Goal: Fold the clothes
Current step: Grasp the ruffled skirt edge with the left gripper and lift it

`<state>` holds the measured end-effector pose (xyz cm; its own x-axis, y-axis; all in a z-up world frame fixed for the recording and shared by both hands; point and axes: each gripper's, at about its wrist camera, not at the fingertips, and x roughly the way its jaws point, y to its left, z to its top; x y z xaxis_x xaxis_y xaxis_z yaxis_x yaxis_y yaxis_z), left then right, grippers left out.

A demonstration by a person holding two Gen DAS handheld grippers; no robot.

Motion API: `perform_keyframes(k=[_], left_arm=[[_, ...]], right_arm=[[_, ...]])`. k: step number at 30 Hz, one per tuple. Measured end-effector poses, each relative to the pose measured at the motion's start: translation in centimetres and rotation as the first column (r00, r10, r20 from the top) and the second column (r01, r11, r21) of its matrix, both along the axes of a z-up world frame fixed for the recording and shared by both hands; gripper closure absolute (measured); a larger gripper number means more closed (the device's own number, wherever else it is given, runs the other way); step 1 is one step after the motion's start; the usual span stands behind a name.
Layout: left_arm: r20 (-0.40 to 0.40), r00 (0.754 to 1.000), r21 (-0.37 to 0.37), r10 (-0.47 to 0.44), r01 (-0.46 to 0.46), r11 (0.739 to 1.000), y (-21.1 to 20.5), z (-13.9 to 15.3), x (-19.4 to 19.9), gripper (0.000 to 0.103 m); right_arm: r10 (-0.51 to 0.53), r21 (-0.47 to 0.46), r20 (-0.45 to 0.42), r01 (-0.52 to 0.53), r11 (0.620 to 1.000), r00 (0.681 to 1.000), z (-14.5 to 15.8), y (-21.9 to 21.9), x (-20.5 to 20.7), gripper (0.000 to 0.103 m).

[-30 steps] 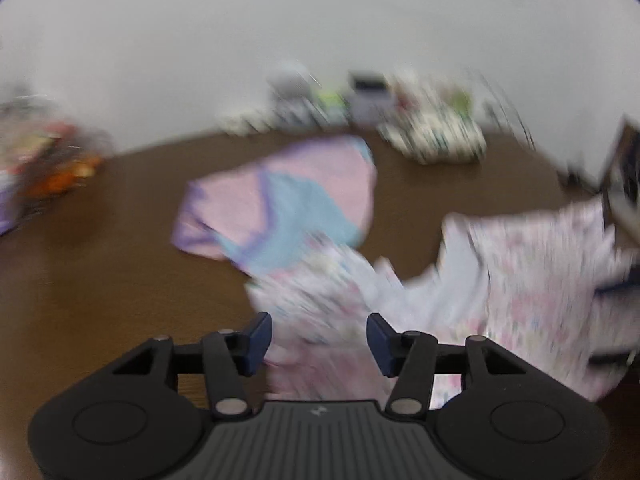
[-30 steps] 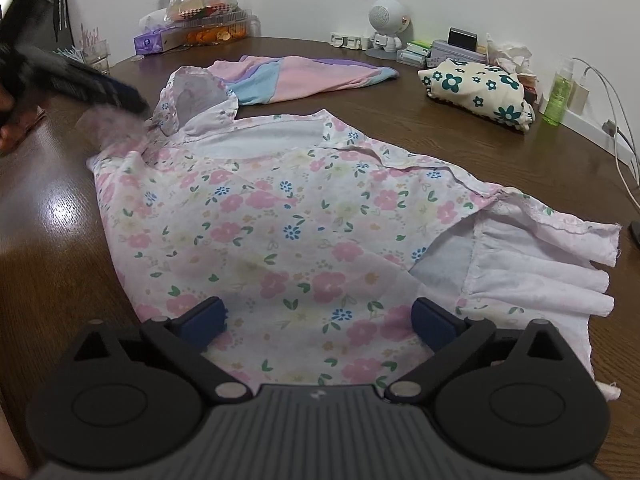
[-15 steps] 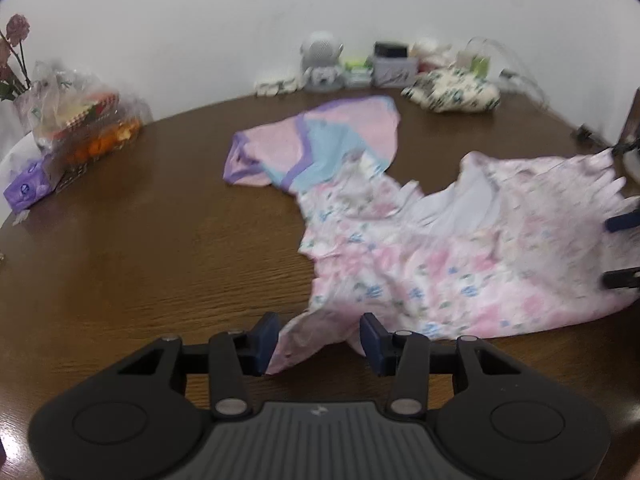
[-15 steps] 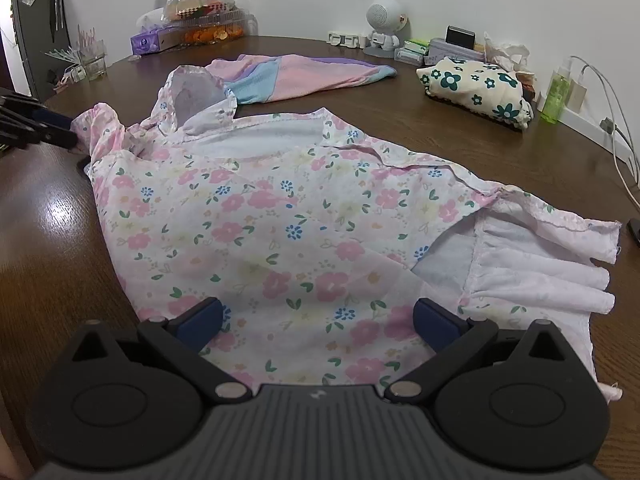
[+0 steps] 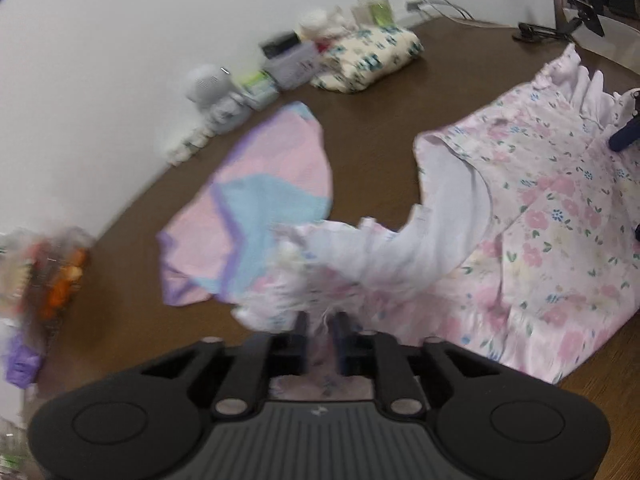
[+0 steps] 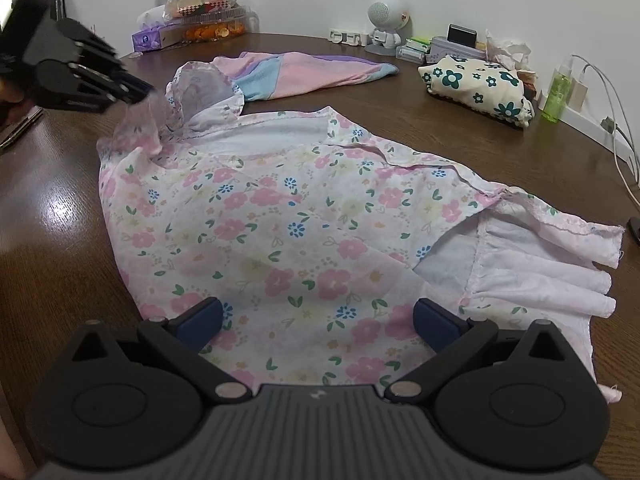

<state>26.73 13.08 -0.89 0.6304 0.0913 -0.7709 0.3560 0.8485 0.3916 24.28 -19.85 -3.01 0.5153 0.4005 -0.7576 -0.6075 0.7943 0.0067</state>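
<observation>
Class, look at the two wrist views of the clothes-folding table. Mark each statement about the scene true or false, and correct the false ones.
1. The left gripper has a frilly sleeve of the floral dress between its fingers. True.
2. The right gripper is clamped shut on the dress. False: its fingers stand wide apart over the cloth.
3. A pink and blue garment lies beyond the dress. True.
4. The table is white. False: it is dark brown wood.
5. The green bottle lies on its side. False: it stands upright.

Each fisheye camera looks steeply down along its own tongs, close over the worktop (image 6: 60,208). Both views share the floral dress (image 6: 280,216), seen from opposite ends.
</observation>
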Motion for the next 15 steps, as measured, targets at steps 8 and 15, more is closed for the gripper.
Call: perform_keyframes(k=[8, 15], left_arm=[[0.052, 0.991, -0.118, 0.126, -0.12, 0.986, 3.2, 1.9, -0.9, 0.034], [0.186, 0.956, -0.176, 0.228, -0.196, 0.965, 6.5, 6.9, -5.5, 0.034]], right_arm=[[0.019, 0.004, 0.002, -0.019, 1.0, 1.0, 0.0, -0.2, 0.0, 0.001], [0.02, 0.01, 0.008, -0.02, 1.0, 1.0, -0.1, -0.2, -0.1, 0.001]])
